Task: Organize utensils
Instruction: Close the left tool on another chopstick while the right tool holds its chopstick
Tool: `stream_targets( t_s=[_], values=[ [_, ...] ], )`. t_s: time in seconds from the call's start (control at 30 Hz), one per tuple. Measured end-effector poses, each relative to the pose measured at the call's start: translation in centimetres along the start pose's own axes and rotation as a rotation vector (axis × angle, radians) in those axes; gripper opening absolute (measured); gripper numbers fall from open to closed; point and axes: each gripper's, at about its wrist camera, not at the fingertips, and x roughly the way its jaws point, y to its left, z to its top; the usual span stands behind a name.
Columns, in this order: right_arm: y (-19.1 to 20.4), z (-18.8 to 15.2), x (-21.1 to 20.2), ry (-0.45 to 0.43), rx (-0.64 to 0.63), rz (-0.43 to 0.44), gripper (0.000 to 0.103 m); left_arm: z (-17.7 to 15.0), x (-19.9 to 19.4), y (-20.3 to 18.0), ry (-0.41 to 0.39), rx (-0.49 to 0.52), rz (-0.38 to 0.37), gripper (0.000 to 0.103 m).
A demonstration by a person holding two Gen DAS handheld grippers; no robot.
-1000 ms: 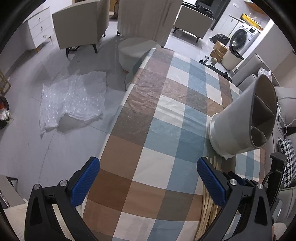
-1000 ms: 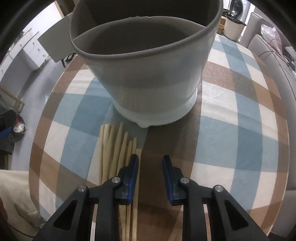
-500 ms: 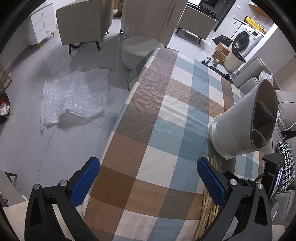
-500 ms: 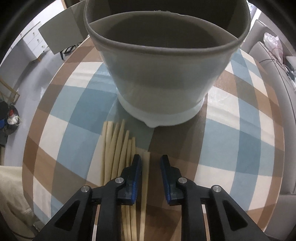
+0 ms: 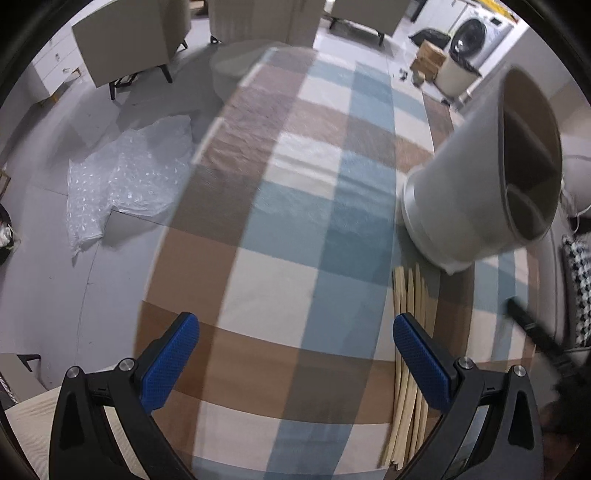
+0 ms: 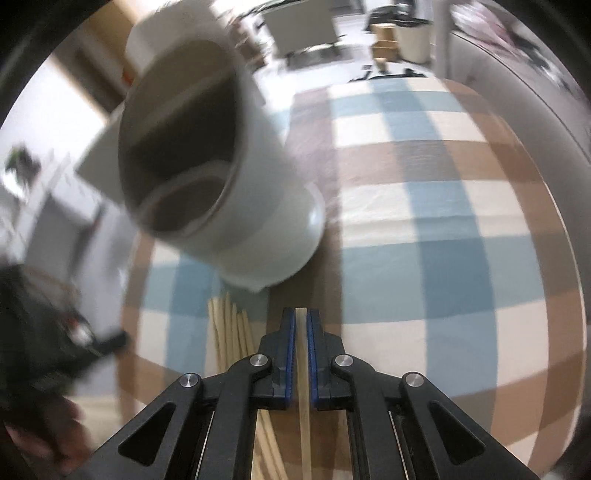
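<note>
A grey utensil holder (image 5: pixel 472 199) with inner dividers stands on the checked tablecloth (image 5: pixel 295 184); in the right wrist view the holder (image 6: pixel 258 206) looms blurred at upper left. Pale wooden chopsticks (image 5: pixel 410 295) lie in a bundle in front of its base. My right gripper (image 6: pixel 301 314) is closing its jaws on a single chopstick (image 6: pixel 303 387), with the blue pads tight against both its sides, raised beside the remaining chopsticks (image 6: pixel 229 332). My left gripper (image 5: pixel 293 325) hangs wide open over the cloth, holding nothing, with its right finger next to the bundle.
Bubble wrap (image 5: pixel 125 173) lies on the floor left of the table. Armchairs (image 5: pixel 129 40) and a washing machine (image 5: pixel 476 33) stand beyond the far end. A sofa with a patterned cushion (image 5: pixel 580 288) borders the right side. The other gripper (image 6: pixel 44 332) shows dark and blurred at left.
My right gripper shut on one chopstick and lifted it, rolling so the holder swung to upper left. My left gripper shifted right and lower, bringing more of the bundle into view.
</note>
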Motion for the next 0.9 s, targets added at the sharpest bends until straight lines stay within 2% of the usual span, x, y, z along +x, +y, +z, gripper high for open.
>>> stream_targets(
  t_s=[0.17, 0.37, 0.53, 0.63, 0.9],
  values=[
    [-4.2, -0.2, -3.1, -0.051, 0.217, 0.129, 0.006, -1.0, 1.9, -1.4, 0.058, 0.031, 0.036, 0.102],
    [-8.2, 0.2, -3.4, -0.075, 0.460, 0.228, 0.006, -1.3, 2.5, -2.7, 0.070, 0.064, 0.071, 0.102],
    [-8.8, 1.0, -4.0, -0.119, 0.437, 0.190, 0.006, -1.9, 3.3, -3.6, 0.090, 0.104, 0.119, 0.102],
    [-8.5, 1.5, -4.5, -0.154, 0.391, 0.159, 0.006, -1.9, 3.7, -3.3, 0.109, 0.091, 0.157, 0.102],
    [-8.1, 1.7, -6.0, -0.229, 0.330, 0.075, 0.006, -1.9, 3.9, -2.5, 0.108, 0.092, 0.192, 0.102]
  ],
)
